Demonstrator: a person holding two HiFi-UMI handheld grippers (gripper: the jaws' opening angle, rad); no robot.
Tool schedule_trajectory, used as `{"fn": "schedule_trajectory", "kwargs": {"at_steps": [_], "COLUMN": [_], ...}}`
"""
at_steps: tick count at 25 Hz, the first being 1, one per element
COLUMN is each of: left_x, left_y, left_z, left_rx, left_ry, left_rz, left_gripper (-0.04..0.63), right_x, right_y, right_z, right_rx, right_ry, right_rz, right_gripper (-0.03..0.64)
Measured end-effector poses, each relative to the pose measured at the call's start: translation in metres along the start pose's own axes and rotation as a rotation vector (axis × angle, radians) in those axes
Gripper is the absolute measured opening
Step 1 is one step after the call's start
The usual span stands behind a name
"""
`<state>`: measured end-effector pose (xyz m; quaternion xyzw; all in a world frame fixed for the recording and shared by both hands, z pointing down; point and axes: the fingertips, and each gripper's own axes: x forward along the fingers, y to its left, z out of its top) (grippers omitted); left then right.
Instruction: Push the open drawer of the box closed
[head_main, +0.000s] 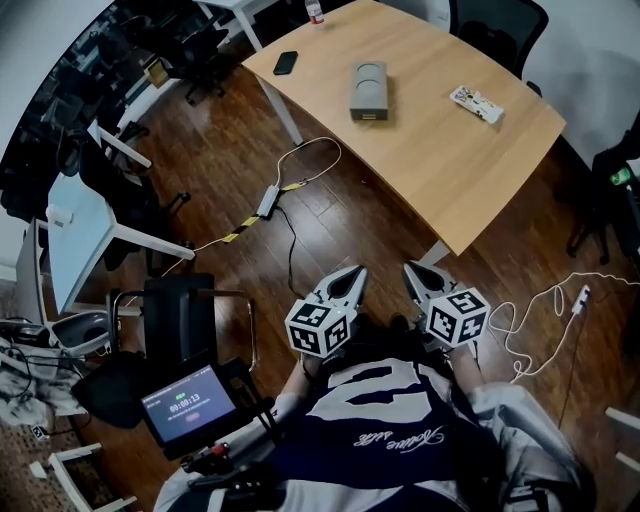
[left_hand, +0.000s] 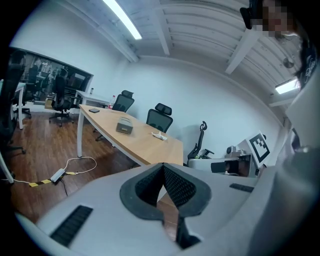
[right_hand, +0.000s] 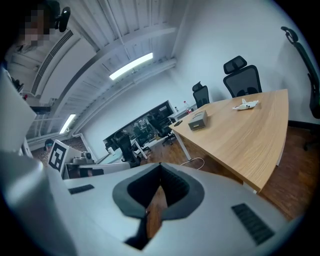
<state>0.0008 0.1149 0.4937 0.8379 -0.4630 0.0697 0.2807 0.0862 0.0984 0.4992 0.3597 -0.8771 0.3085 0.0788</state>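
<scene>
Left claw (head_main: 352, 277), right claw (head_main: 415, 275) are hanging shut, empty, far from box (head_main: 368, 90); drawer unreadable. If out, push squarely.

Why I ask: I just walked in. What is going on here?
A person stands back from the wooden table, holding the left hand-held gripper and the right hand-held gripper close to the chest, both shut on nothing. The grey box sits far off on the table, untouched, so the closing push has not begun.
</scene>
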Motion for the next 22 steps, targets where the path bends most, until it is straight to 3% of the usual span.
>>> {"fn": "schedule_trajectory", "kwargs": {"at_steps": [22], "left_x": [0.006], "left_y": [-0.002], "left_z": [0.011], "left_rx": [0.005], "left_ry": [-0.008], "left_rz": [0.003], "left_gripper": [0.003], "right_x": [-0.003], "right_y": [-0.007], "right_z": [0.012], "right_rx": [-0.026], "right_ry": [0.002], "right_rz": [-0.010], "right_gripper": [-0.005]}}
